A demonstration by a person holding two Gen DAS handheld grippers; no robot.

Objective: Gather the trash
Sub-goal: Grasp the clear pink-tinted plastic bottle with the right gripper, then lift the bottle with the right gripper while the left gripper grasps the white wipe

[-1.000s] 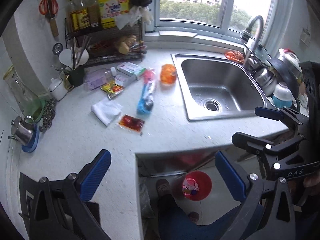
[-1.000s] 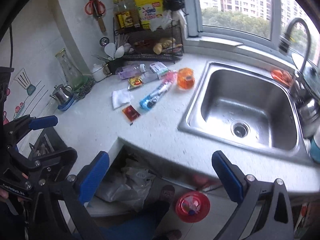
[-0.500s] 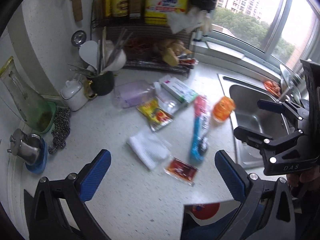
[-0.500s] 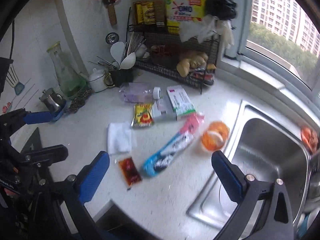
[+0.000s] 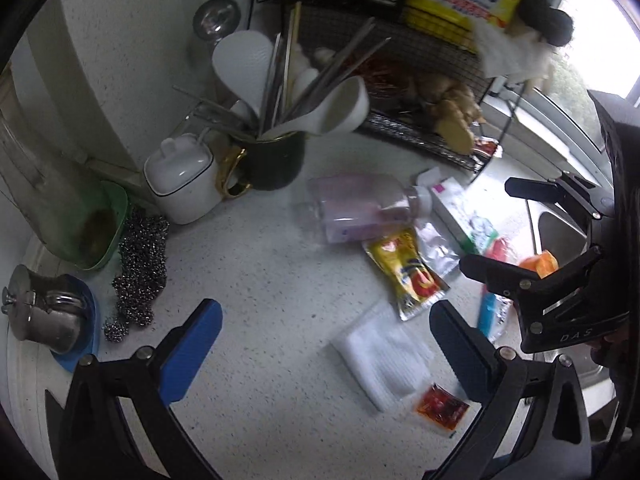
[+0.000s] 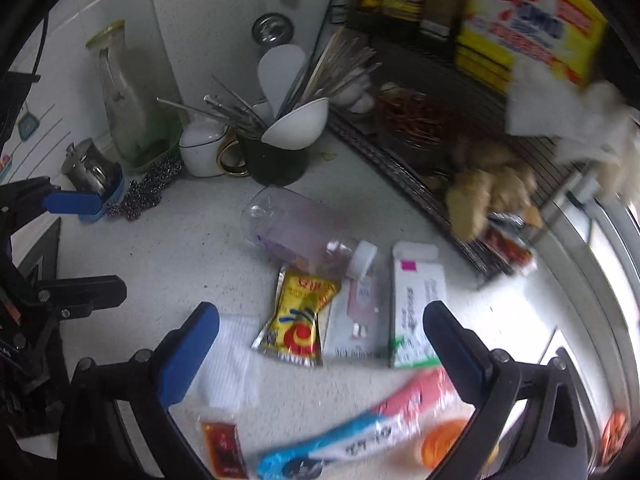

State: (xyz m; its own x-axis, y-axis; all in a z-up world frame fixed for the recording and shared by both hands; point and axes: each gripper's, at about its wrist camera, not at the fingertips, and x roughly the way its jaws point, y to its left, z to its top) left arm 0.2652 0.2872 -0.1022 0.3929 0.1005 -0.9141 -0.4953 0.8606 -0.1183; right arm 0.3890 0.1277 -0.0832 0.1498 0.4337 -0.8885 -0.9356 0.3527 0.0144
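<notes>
Trash lies scattered on the white counter: a clear pink bottle (image 5: 360, 208) (image 6: 296, 228) on its side, a yellow sachet (image 5: 412, 276) (image 6: 300, 320), a folded white tissue (image 5: 384, 356) (image 6: 232, 360), a red sauce packet (image 5: 440, 406) (image 6: 220, 448), a white-green box (image 5: 460, 212) (image 6: 416, 304) and a blue-pink wrapper (image 5: 494, 312) (image 6: 360, 440). My left gripper (image 5: 324, 320) hovers open just left of the tissue. Over the yellow sachet and a silver sachet (image 6: 356, 320), my right gripper (image 6: 320, 320) is open. Neither holds anything.
A dark cup of utensils (image 5: 272, 160), a white lidded pot (image 5: 180, 176), a steel scrubber (image 5: 140, 268) and a metal pot (image 5: 44, 316) crowd the back left. A wire rack (image 5: 420, 132) stands behind the trash. The sink edge (image 5: 556, 224) is at the right.
Both grippers have moved forward from over the counter's front edge to low above the trash. The floor and red bin have dropped out of view. Both stay open.
</notes>
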